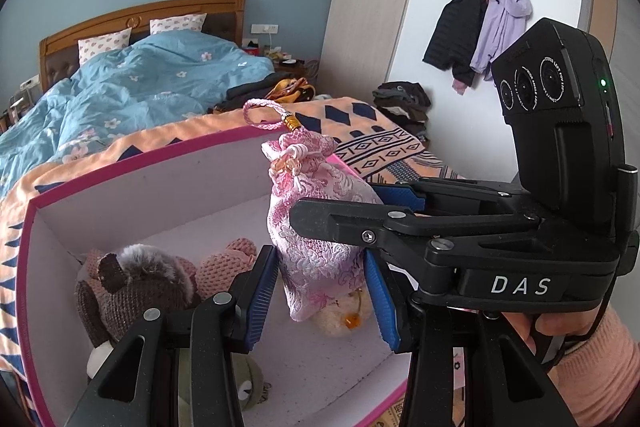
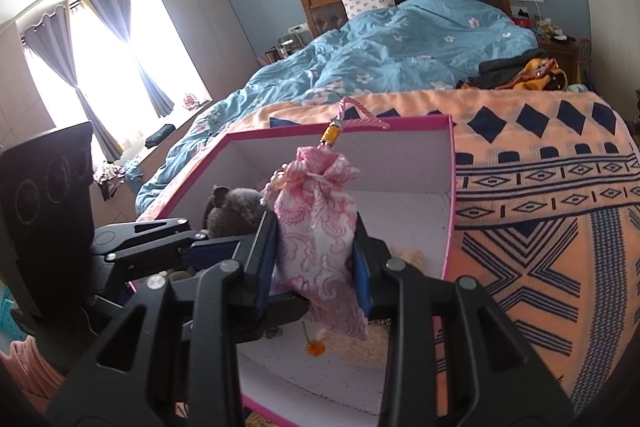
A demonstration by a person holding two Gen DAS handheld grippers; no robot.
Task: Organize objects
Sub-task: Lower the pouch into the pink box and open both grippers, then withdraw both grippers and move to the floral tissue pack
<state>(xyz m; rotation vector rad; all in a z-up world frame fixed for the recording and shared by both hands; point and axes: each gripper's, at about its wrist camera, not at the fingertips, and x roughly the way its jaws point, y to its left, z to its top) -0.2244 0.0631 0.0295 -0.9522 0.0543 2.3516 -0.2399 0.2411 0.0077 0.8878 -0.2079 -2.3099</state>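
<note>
A pink brocade pouch with a braided loop and gold bead hangs upright over an open pink-rimmed box. My right gripper is shut on the pouch, its blue pads pressing both sides. My left gripper stands around the lower part of the pouch with its blue pads a little apart from the fabric. In the box lie a brown knitted toy, a pink knitted toy and a cream plush toy.
The box rests on an orange patterned blanket at the foot of a bed with a blue duvet. Dark clothes lie on the bed. Jackets hang on a wall rack.
</note>
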